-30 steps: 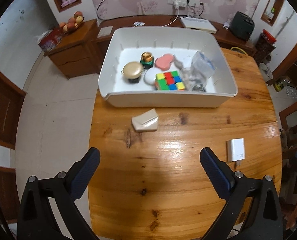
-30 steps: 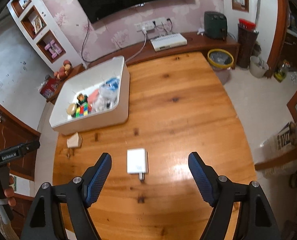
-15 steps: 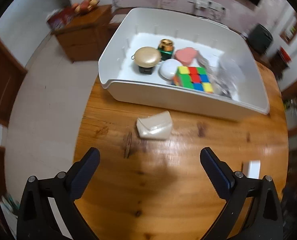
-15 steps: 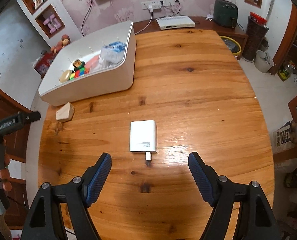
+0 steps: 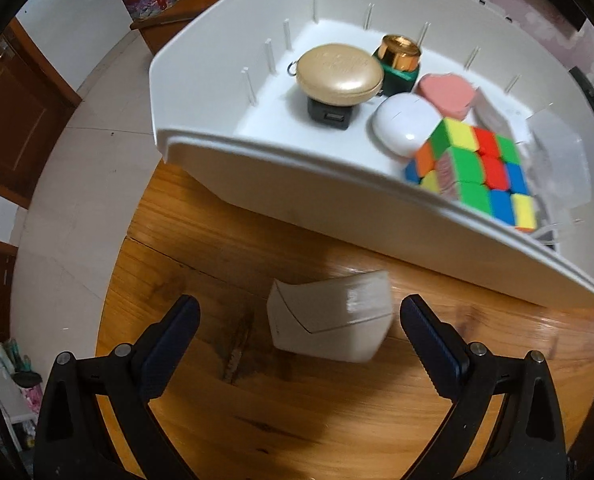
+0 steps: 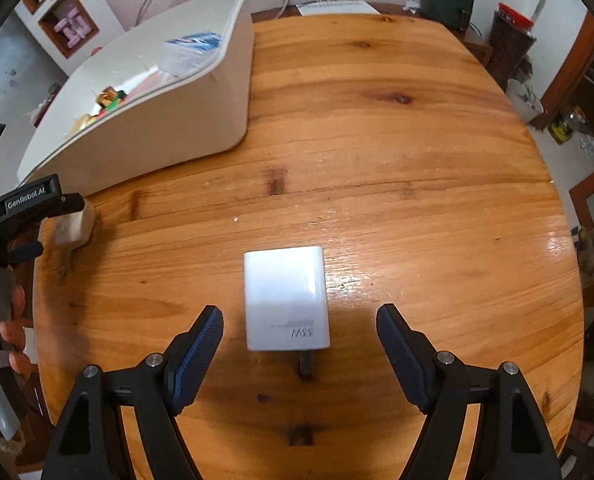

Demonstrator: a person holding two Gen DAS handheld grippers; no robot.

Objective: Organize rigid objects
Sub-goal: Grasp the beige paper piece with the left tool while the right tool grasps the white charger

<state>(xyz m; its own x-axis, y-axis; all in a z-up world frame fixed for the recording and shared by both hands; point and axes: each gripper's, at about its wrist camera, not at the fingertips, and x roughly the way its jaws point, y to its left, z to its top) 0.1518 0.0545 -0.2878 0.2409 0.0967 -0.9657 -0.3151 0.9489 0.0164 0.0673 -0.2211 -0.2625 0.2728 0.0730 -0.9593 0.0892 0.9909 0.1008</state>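
A cream angular box [image 5: 329, 322] lies on the wooden table just in front of the white bin [image 5: 297, 196]. My left gripper [image 5: 299, 320] is open, its fingers on either side of the box, not touching it. A white charger block [image 6: 285, 298] lies flat on the table, plug end toward me. My right gripper [image 6: 299, 332] is open around its near end. The bin [image 6: 169, 132] holds a colour cube [image 5: 477, 168], a gold round case [image 5: 341, 74], a green jar [image 5: 399, 64], a white pod [image 5: 405, 124] and a pink piece [image 5: 449, 94].
The left gripper [image 6: 21, 216] and the hand holding it show at the left edge of the right wrist view, over the cream box [image 6: 75, 226]. The round table's edge [image 5: 117, 280] drops to tiled floor at left. Cabinets and a dark appliance [image 6: 447, 0] stand behind.
Both grippers have moved forward and down. The left one now straddles the cream box by the bin. The right one now straddles the charger block. Neither has closed.
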